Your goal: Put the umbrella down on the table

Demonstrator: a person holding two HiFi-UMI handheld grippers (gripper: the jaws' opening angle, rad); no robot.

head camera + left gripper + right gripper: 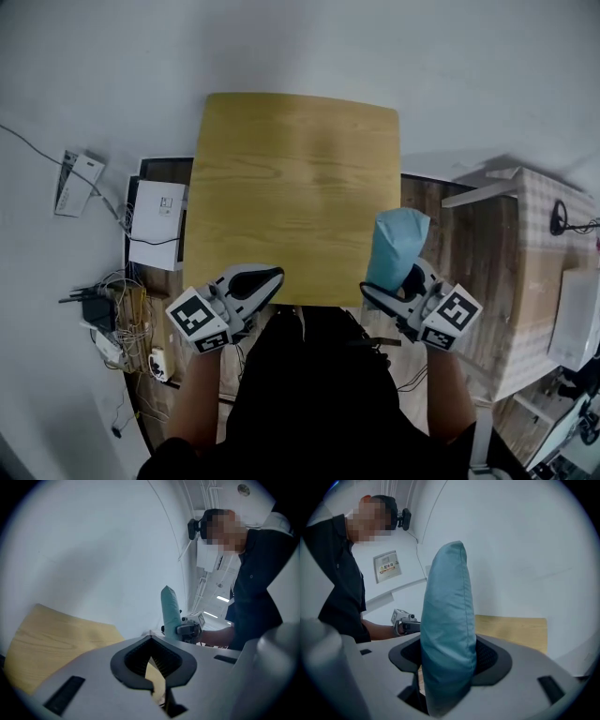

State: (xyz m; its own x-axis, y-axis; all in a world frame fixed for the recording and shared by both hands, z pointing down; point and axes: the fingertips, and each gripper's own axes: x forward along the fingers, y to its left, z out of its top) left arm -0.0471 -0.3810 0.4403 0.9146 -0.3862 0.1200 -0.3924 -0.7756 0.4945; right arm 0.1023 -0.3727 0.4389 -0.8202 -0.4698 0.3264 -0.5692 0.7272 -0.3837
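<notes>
The wooden table (295, 187) is bare, its near edge just in front of the person. The folded blue umbrella (397, 242) is not on it yet. It stands upright in the air at the table's near right corner, pinched low on its body by the right gripper (394, 287), a hold that likely lets it be tipped flat onto the wood. The left gripper (262, 281) hovers at the table's near edge, jaws pressed together on nothing, apparently just out of the way.
</notes>
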